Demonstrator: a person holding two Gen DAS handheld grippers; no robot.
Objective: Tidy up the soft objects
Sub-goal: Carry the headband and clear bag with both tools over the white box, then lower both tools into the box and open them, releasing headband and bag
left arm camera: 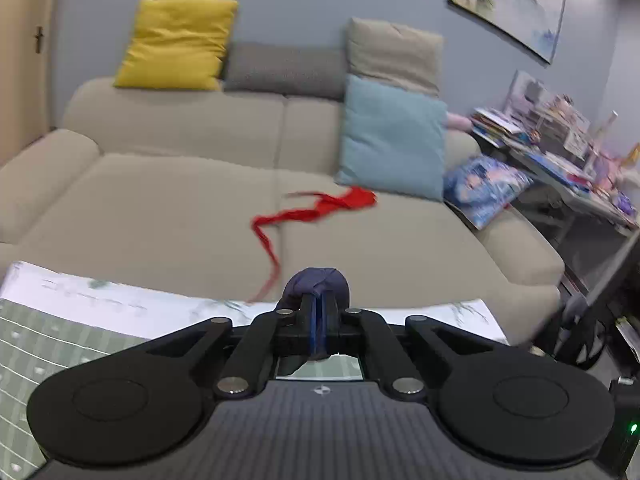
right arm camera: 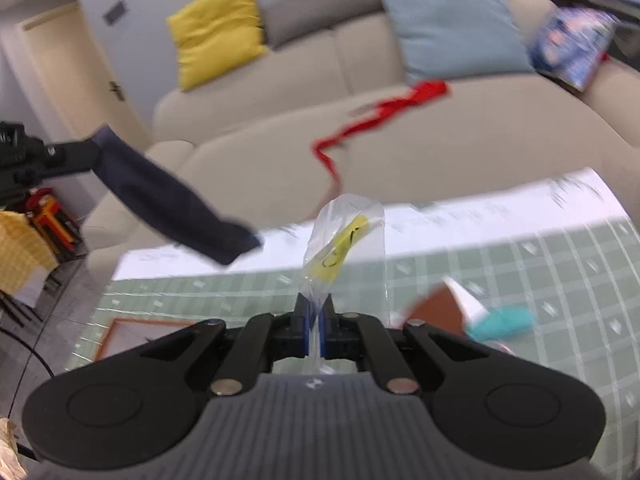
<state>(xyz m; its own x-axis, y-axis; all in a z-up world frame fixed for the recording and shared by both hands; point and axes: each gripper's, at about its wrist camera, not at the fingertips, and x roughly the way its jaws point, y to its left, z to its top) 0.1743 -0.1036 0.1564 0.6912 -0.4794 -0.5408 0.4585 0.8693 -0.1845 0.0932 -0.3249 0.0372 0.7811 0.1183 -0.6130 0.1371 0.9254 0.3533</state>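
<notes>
My left gripper (left arm camera: 319,304) is shut on a dark navy sock (left arm camera: 318,284), bunched at the fingertips. In the right wrist view the same sock (right arm camera: 168,204) hangs long from the left gripper (right arm camera: 86,154) above the table's far left edge. My right gripper (right arm camera: 316,306) is shut on a clear plastic bag (right arm camera: 344,240) with a yellow label inside, held above the green grid mat (right arm camera: 520,280). A red cloth strip (left arm camera: 316,212) lies on the beige sofa seat, also seen in the right wrist view (right arm camera: 380,116).
Beige sofa (left arm camera: 160,200) with yellow (left arm camera: 176,44), grey, beige and light blue (left arm camera: 394,136) cushions. A blue printed bag (left arm camera: 484,188) leans on the sofa arm. A cluttered table (left arm camera: 560,148) stands at right. A teal item (right arm camera: 504,322) and brown-white item (right arm camera: 440,308) lie on the mat.
</notes>
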